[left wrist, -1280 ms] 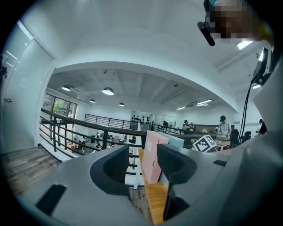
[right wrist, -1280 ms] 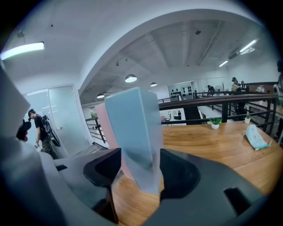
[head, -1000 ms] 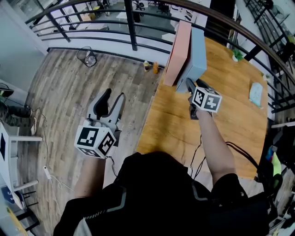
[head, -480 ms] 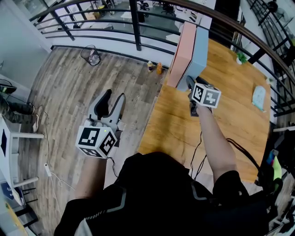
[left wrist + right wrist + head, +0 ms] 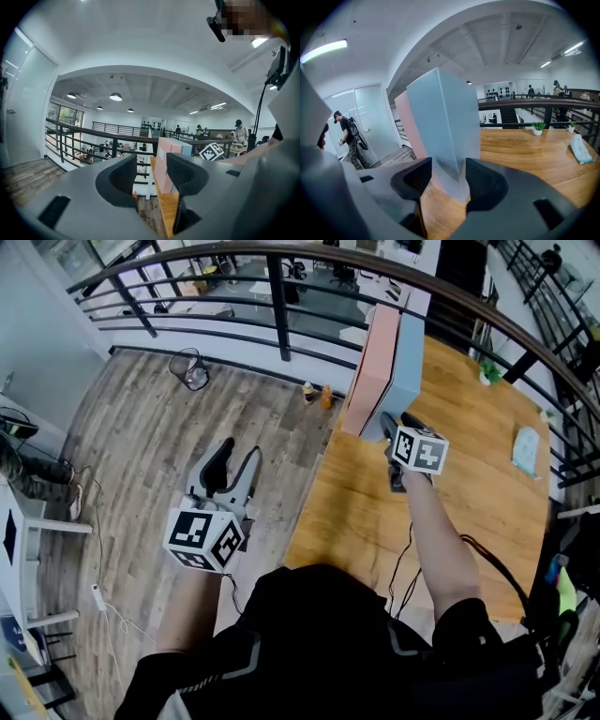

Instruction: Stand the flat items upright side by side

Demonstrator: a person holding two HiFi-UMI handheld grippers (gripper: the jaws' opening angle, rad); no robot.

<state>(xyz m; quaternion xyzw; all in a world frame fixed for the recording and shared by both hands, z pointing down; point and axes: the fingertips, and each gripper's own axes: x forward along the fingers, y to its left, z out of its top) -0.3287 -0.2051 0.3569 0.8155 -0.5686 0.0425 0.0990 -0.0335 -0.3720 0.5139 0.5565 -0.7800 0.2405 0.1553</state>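
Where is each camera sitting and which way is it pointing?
Head view: on the person's head, facing steeply down at the wooden table; shows the person's torso, left tool and right tool.
Left gripper view: on the left tool beside the table, facing along its open, empty jaws towards the black railing; torso at right.
Right gripper view: on the right tool above the table, its opening jaws around the pale blue flat box.
Shared: all three show that box beside the tall pink flat box.
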